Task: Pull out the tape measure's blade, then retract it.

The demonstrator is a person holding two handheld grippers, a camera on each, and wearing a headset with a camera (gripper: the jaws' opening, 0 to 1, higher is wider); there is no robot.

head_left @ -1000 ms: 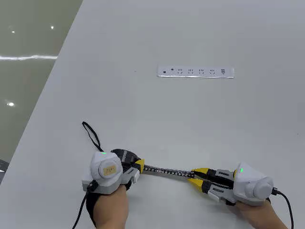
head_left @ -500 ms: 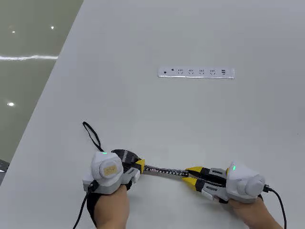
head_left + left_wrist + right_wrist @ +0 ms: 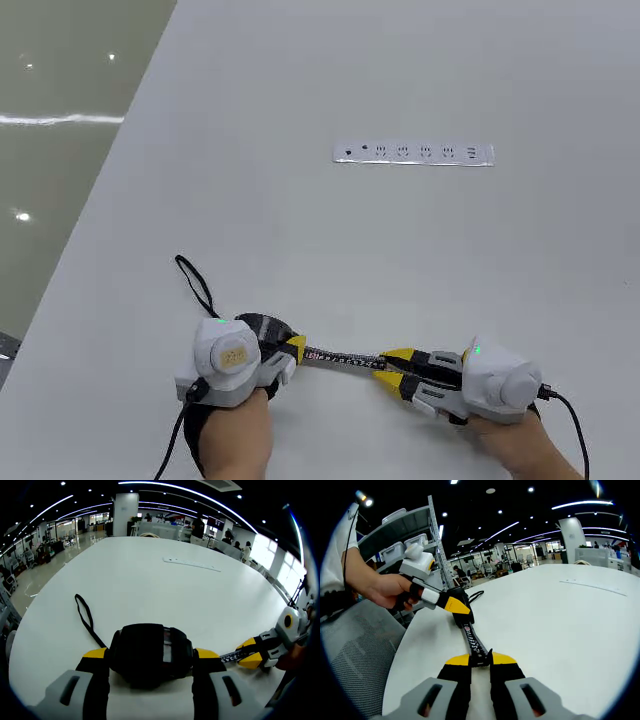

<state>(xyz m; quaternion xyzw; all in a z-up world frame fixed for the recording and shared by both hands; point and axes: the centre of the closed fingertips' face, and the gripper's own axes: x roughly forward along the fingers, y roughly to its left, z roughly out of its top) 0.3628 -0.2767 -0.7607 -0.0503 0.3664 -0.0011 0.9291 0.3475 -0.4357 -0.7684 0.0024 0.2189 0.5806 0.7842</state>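
Observation:
The black tape measure case (image 3: 150, 652) sits on the white table between the yellow-tipped jaws of my left gripper (image 3: 151, 656), which is shut on it; its black wrist strap (image 3: 85, 617) trails off across the table. In the head view the case (image 3: 268, 332) lies at the lower left, with the left gripper (image 3: 282, 352) around it. A short length of blade (image 3: 340, 357) runs right to my right gripper (image 3: 388, 365), which is shut on the blade's end. The right gripper view has the blade (image 3: 472, 642) pinched at the tip of my right gripper (image 3: 480, 660), leading to the case (image 3: 462, 611).
A white power strip (image 3: 414, 153) lies flat on the table farther back. The table's left edge (image 3: 95, 200) drops to a glossy floor. A cable (image 3: 562, 420) trails from the right gripper. Shelving and office desks stand in the background.
My right gripper has moved left toward the case with the blade end in it, so the exposed blade is shorter. The left gripper and case have stayed in place.

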